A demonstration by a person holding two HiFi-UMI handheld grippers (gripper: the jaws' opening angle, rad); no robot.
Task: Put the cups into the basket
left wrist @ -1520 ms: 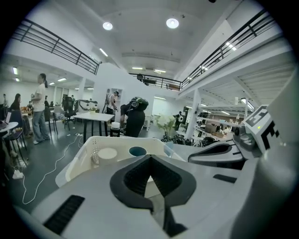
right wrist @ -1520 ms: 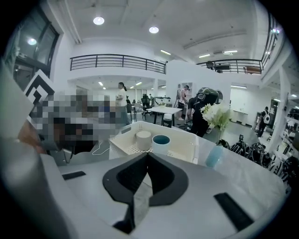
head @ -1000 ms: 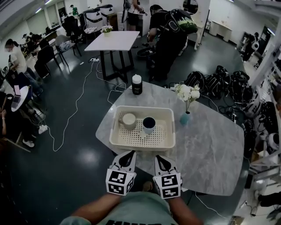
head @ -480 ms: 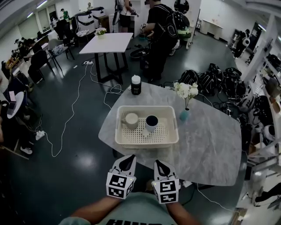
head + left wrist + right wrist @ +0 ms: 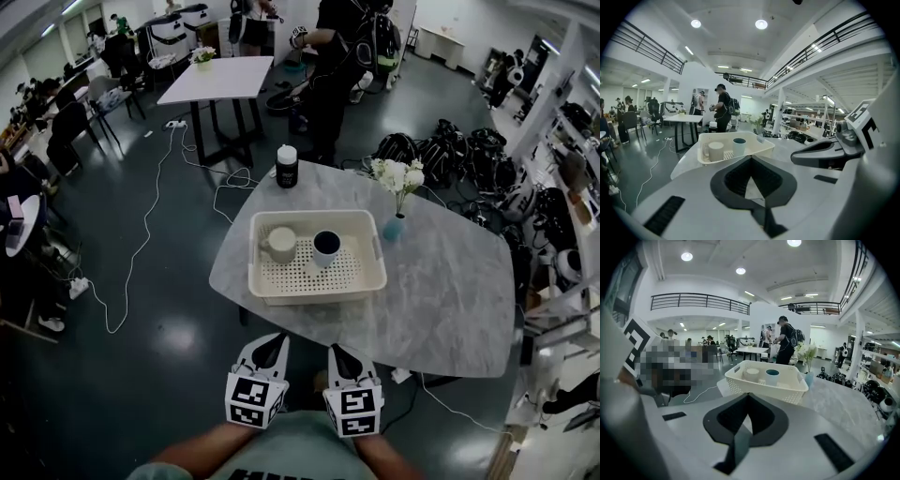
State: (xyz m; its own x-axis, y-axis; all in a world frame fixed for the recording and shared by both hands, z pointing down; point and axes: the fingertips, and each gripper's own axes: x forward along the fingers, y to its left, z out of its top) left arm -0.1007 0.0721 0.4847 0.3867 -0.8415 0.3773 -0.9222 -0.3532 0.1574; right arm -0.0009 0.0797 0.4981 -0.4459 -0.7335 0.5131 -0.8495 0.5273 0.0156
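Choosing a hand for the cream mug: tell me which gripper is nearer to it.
Left. The left gripper hangs off the table's near edge, almost in line with the cream mug. The right gripper is beside it, offset toward the dark-lined cup.

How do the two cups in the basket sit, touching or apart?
Apart. The head view shows a strip of perforated floor of the basket between the cream mug and the dark-lined cup.

Beige cup (image 5: 279, 245) and dark-lined white cup (image 5: 326, 247) sit in a cream basket (image 5: 319, 293) on a grey marbled table (image 5: 441, 291).
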